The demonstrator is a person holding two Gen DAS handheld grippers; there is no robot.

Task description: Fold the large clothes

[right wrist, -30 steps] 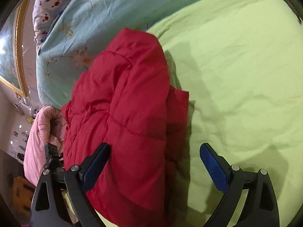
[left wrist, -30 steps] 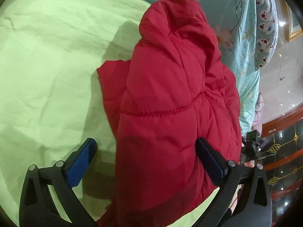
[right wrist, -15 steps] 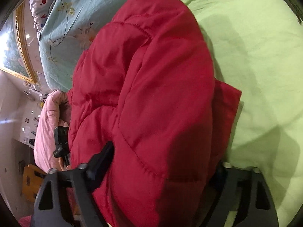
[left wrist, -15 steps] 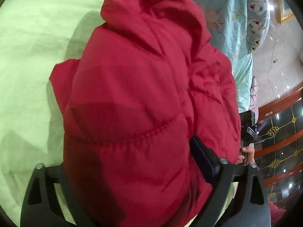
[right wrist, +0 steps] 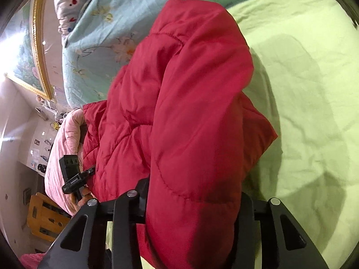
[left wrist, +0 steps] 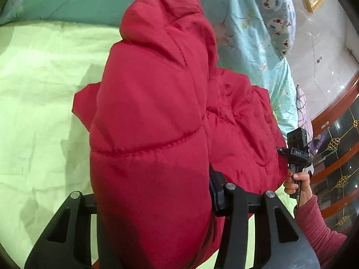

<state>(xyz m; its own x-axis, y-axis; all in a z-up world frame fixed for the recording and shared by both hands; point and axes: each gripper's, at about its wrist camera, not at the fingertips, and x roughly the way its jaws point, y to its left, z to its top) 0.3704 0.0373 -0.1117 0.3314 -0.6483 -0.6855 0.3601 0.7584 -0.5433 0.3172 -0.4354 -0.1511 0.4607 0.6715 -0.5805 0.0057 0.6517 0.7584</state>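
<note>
Red padded jacket gripped at two places over a green bed

The bed (left wrist: 33,103), covered in a pale green sheet, fills most of both views, with a light blue flowered quilt (left wrist: 251,35) bunched along its far side and a pillow (left wrist: 276,18) printed with small faces beyond that. The red jacket (left wrist: 152,116) lies heaped in the middle of the bed, its near folds raised off the sheet. The left tongs (left wrist: 154,192) are closing with a thick fold of the jacket pinched between them, the pads buried in the fabric. The right tongs (right wrist: 193,199) are closing too, on another padded fold. In the left view the person's right hand (left wrist: 296,183), in a pink sleeve (left wrist: 318,228), grips a black handle
</note>
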